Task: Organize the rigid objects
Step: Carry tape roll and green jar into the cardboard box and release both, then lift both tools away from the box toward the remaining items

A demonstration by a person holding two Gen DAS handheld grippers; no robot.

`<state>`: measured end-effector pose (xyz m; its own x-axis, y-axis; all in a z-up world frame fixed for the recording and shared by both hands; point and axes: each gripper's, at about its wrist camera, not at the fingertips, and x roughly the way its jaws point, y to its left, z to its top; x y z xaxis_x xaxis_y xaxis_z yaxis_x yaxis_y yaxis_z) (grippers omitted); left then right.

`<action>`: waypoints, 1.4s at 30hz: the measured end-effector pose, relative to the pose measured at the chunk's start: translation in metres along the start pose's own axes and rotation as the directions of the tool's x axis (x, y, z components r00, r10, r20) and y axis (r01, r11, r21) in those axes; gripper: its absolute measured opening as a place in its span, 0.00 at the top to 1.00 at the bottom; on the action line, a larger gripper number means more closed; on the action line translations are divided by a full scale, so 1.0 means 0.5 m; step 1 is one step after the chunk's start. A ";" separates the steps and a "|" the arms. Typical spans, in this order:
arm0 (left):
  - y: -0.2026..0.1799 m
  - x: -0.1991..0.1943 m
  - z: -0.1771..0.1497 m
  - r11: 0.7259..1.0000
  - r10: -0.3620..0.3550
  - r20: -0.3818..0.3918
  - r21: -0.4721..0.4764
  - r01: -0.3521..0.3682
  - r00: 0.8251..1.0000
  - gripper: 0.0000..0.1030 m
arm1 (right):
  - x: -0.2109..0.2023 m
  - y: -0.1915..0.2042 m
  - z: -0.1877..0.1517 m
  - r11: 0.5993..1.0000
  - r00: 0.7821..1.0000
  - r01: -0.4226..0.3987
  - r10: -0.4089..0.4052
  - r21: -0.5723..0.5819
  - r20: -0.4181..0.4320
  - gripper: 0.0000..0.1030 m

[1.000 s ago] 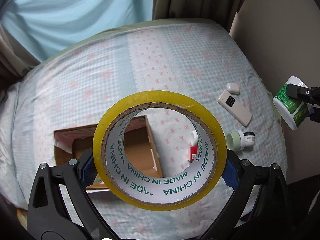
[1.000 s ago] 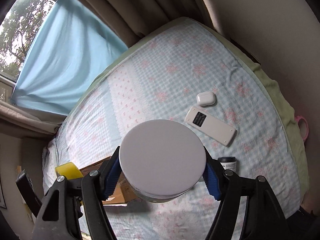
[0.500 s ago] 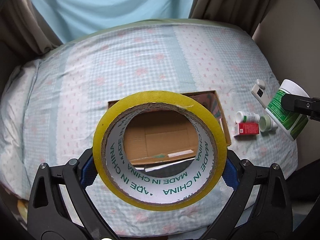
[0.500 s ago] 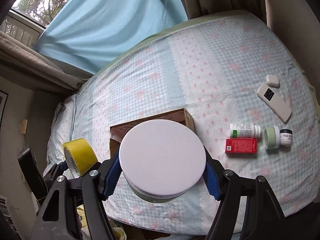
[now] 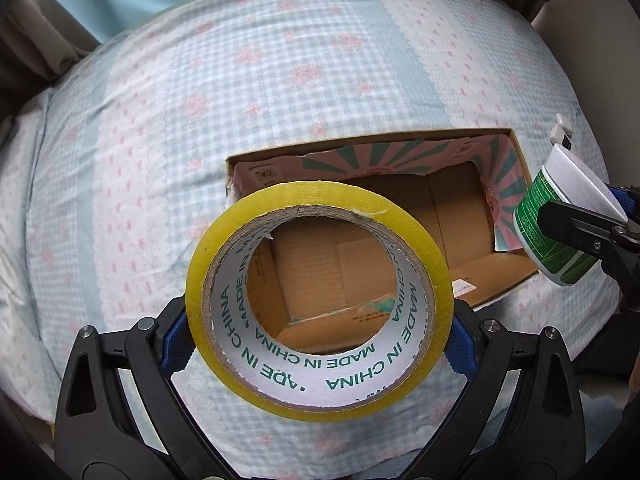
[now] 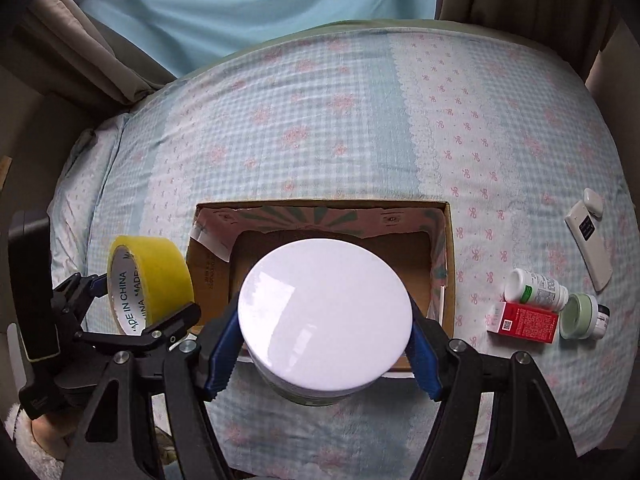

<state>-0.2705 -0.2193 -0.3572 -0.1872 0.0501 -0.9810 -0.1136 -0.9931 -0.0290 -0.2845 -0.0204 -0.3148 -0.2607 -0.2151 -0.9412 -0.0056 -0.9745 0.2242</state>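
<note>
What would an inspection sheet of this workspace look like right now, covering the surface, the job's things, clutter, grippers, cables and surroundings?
Surface: bed under a blue checked sheet with pink flowers.
Job's things: open cardboard box on the bed, nothing seen inside; yellow tape roll; white-lidded jar with a green label.
Clutter: right of the box lie a white bottle, red carton, small green jar, white remote and small white case.
Grippers: left gripper shut on the tape roll; right gripper shut on the jar; both near the box.
Cables: nothing seen.
Surroundings: light blue curtain, brown drapes either side.
</note>
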 end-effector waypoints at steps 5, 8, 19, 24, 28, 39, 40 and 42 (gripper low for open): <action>-0.011 0.100 0.027 0.999 -0.007 -0.083 0.038 0.011 0.997 0.06 | 0.086 -0.007 0.025 0.996 0.997 0.058 -0.062 -0.069 -0.051 0.34; -0.023 0.154 0.036 0.998 -0.005 -0.125 0.067 0.013 0.992 0.06 | 0.128 -0.003 0.026 0.987 0.996 0.043 -0.054 -0.154 -0.069 0.34; -0.059 0.235 0.041 0.988 -0.004 -0.179 0.151 0.032 0.984 0.06 | 0.242 -0.012 0.000 0.959 0.979 0.008 -0.066 -0.284 -0.193 0.34; -0.066 0.225 0.043 0.981 0.026 -0.124 0.195 -0.002 0.992 0.05 | 0.260 -0.015 0.001 0.949 0.978 0.022 -0.086 -0.313 -0.192 0.34; -0.079 0.220 0.029 0.958 0.065 -0.131 0.285 -0.025 0.989 0.00 | 0.265 -0.027 -0.010 0.925 0.976 0.078 -0.148 -0.373 -0.162 0.00; -0.098 0.138 0.013 0.962 0.051 -0.066 0.270 -0.031 0.997 0.00 | 0.198 -0.033 -0.024 0.948 0.991 0.054 -0.090 -0.313 -0.101 0.00; -0.102 0.128 0.011 0.961 0.050 -0.055 0.273 -0.033 0.997 0.00 | 0.193 -0.030 -0.023 0.947 0.989 0.060 -0.099 -0.316 -0.109 0.00; -0.109 0.107 0.007 0.960 0.048 -0.036 0.278 -0.036 0.998 0.00 | 0.181 -0.026 -0.025 0.945 0.988 0.067 -0.106 -0.319 -0.108 0.00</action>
<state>-0.2777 -0.1623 -0.4074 -0.1572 -0.0017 -0.9876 -0.3739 -0.9254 0.0611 -0.2957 -0.0281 -0.4061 -0.1529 -0.1159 -0.9814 0.2851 -0.9561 0.0685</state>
